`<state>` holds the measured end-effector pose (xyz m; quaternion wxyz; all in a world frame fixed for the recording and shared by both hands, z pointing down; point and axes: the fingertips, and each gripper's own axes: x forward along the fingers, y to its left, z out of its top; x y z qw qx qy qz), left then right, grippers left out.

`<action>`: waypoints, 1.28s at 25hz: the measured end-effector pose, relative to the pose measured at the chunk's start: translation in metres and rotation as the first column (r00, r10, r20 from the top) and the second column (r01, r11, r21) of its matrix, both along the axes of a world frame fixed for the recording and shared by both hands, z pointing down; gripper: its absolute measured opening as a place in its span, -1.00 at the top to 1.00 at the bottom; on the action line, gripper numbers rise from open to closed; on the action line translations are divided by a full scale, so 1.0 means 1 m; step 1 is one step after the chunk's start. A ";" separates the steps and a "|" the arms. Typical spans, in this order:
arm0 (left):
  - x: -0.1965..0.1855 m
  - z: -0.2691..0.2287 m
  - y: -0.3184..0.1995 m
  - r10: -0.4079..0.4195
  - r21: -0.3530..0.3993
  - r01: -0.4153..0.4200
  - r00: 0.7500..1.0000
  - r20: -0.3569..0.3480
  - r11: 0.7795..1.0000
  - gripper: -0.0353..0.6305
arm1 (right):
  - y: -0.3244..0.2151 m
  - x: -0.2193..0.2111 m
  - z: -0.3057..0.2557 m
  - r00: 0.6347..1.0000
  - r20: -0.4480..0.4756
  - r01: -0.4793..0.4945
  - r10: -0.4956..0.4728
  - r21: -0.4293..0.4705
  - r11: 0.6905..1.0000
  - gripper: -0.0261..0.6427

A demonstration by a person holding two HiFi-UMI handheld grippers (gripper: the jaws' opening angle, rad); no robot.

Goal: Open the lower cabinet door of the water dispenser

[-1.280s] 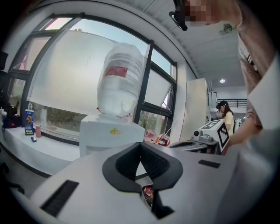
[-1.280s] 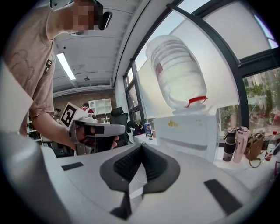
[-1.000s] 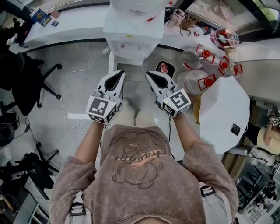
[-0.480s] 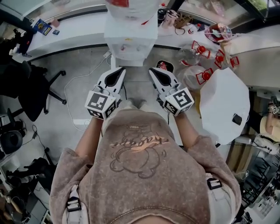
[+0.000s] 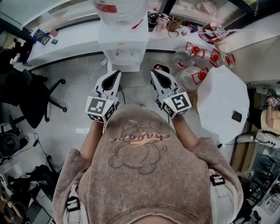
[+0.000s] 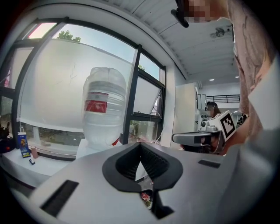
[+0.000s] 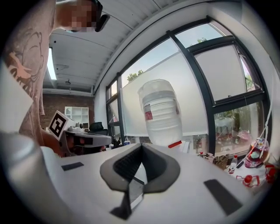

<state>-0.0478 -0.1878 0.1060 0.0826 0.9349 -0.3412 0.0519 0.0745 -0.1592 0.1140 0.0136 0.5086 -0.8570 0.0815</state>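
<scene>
The white water dispenser (image 5: 122,46) stands against the window counter, with a big clear bottle (image 5: 114,8) on top. From above I see only its top and upper front; the lower cabinet door is hidden. My left gripper (image 5: 114,75) and right gripper (image 5: 156,73) are held side by side in front of the dispenser, a short way off it, touching nothing. Both are shut and hold nothing. The left gripper view looks level at the bottle (image 6: 104,111) over shut jaws (image 6: 140,145). In the right gripper view the bottle (image 7: 162,113) stands beyond shut jaws (image 7: 141,147).
Several empty water bottles with red caps (image 5: 194,72) lie on the floor right of the dispenser. A white round table (image 5: 221,103) stands at the right, a black office chair (image 5: 30,92) at the left. A white cable (image 5: 81,81) runs across the grey floor.
Both grippers have risen, still shut, and the view has lifted with them. The dispenser now looks smaller and farther below.
</scene>
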 end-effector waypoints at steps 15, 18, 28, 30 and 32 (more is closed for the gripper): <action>-0.004 0.018 0.008 -0.059 -0.005 0.059 0.998 -0.027 0.998 0.86 | 0.022 0.027 0.021 0.993 -0.015 -0.116 0.116 -0.016 0.993 0.91; -0.006 0.017 0.010 -0.067 -0.003 0.067 0.997 -0.024 0.998 0.86 | 0.025 0.030 0.021 0.993 -0.017 -0.117 0.117 -0.013 0.993 0.91; -0.004 0.018 0.019 -0.074 -0.010 0.074 0.997 -0.016 0.997 0.86 | 0.030 0.033 0.022 0.993 -0.023 -0.115 0.115 -0.012 0.993 0.91; -0.005 0.019 0.020 -0.078 -0.015 0.078 0.997 -0.014 0.997 0.85 | 0.031 0.033 0.022 0.993 -0.026 -0.116 0.115 -0.013 0.993 0.91; -0.005 0.019 0.021 -0.084 -0.018 0.083 0.996 -0.013 0.996 0.86 | 0.032 0.033 0.023 0.993 -0.026 -0.115 0.114 -0.015 0.993 0.91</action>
